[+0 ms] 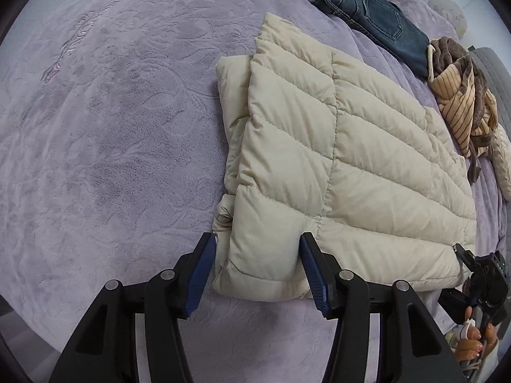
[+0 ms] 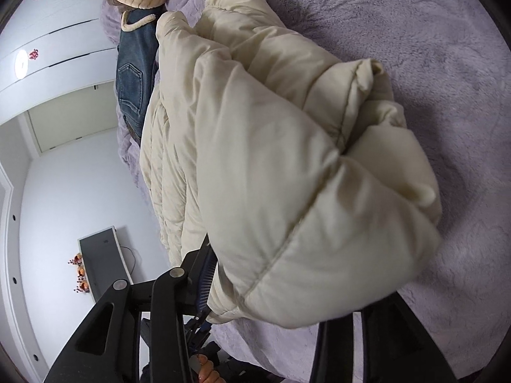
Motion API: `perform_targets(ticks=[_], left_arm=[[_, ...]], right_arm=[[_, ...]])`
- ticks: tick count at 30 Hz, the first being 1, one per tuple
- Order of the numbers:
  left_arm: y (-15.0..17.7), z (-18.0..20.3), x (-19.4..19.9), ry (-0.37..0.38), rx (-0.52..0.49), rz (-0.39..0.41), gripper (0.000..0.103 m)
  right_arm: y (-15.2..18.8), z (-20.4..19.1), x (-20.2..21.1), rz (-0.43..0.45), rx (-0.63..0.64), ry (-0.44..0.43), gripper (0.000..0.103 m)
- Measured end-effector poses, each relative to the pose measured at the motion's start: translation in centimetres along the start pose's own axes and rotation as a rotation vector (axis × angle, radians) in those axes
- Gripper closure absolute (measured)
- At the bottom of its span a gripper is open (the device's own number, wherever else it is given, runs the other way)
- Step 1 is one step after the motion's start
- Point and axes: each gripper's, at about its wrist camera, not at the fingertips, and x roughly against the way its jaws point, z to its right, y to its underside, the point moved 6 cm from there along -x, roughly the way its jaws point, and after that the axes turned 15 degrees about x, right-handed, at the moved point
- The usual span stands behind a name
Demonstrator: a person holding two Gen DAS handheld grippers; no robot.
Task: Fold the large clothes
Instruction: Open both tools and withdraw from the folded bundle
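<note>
A cream quilted puffer jacket (image 1: 345, 146) lies folded on the purple bedspread (image 1: 111, 127). My left gripper (image 1: 259, 271) points down at the jacket's near left corner. Its blue pads (image 1: 201, 274) stand apart on either side of that corner, without squeezing it. My right gripper (image 1: 472, 268) sits at the near right corner, with a hand under it. In the right wrist view the jacket (image 2: 271, 159) bulges over my right gripper (image 2: 281, 274). One blue pad (image 2: 206, 274) shows beside the cloth, and the other finger is hidden under the jacket.
Folded blue jeans (image 1: 367, 9) lie at the bed's far side. A crumpled brown and striped garment (image 1: 460, 95) sits right of the jacket. White wardrobe doors (image 2: 48, 32) and a dark screen (image 2: 102, 255) stand beyond the bed edge.
</note>
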Motion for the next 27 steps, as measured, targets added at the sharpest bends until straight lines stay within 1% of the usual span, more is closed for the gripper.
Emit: perform_targets(ticks=[2, 10, 14, 15, 16, 17, 18, 19, 20, 21, 22, 23, 24, 25, 26, 27], left_arm=[[0.0, -0.2, 0.3, -0.014, -0.01, 0.009, 0.047], [0.1, 0.3, 1.1, -0.058, -0.051, 0.019, 0.047], [0.0, 0.7, 1.5, -0.07, -0.063, 0.019, 0.047], [0.1, 0.6, 1.7, -0.072, -0.067, 0.019, 0.047], [0.0, 0.5, 1.8, -0.074, -0.072, 0.019, 0.047], [0.0, 0.5, 1.8, -0.076, -0.077, 0.018, 0.047], [0.1, 0.5, 1.9, -0.079, -0.081, 0.016, 0.045], [0.1, 0.6, 1.9, -0.085, -0.085, 0.012, 0.037], [0.1, 0.6, 1.9, -0.091, -0.086, 0.018, 0.011], [-0.1, 0.4, 2.2, -0.092, -0.085, 0.041, 0.0], [-0.2, 0.3, 2.6, -0.096, -0.088, 0.067, 0.0], [-0.3, 0.2, 2.8, -0.1, -0.096, 0.074, 0.0], [-0.4, 0.1, 2.8, -0.101, -0.103, 0.072, 0.0], [-0.4, 0.1, 2.8, -0.099, -0.106, 0.071, 0.0], [-0.5, 0.0, 2.8, -0.098, -0.108, 0.069, 0.0], [-0.7, 0.0, 2.7, -0.099, -0.112, 0.066, 0.0]], right_arm=[[0.6, -0.4, 0.4, -0.017, 0.024, 0.041, 0.044], [2.6, -3.9, 0.6, -0.113, 0.184, 0.193, 0.039], [2.9, -5.8, -0.5, -0.168, 0.288, 0.239, 0.039], [3.2, -6.4, -0.8, -0.183, 0.318, 0.25, 0.038], [3.5, -6.8, -1.1, -0.198, 0.348, 0.258, 0.033], [3.7, -7.1, -1.5, -0.212, 0.377, 0.264, 0.031], [4.0, -7.3, -1.8, -0.224, 0.405, 0.27, 0.031], [4.4, -7.4, -1.8, -0.235, 0.432, 0.278, 0.031], [4.7, -7.9, -2.2, -0.244, 0.456, 0.284, 0.031], [5.6, -8.3, -1.8, -0.252, 0.479, 0.289, 0.031], [5.9, -8.8, -2.0, -0.258, 0.5, 0.296, 0.031], [6.1, -9.2, -2.3, -0.262, 0.52, 0.304, 0.031], [6.4, -9.8, -2.7, -0.267, 0.538, 0.311, 0.031], [6.9, -9.7, -2.1, -0.272, 0.555, 0.316, 0.031], [7.4, -9.3, -1.3, -0.278, 0.571, 0.322, 0.028], [7.7, -9.6, -1.4, -0.282, 0.583, 0.329, 0.027]])
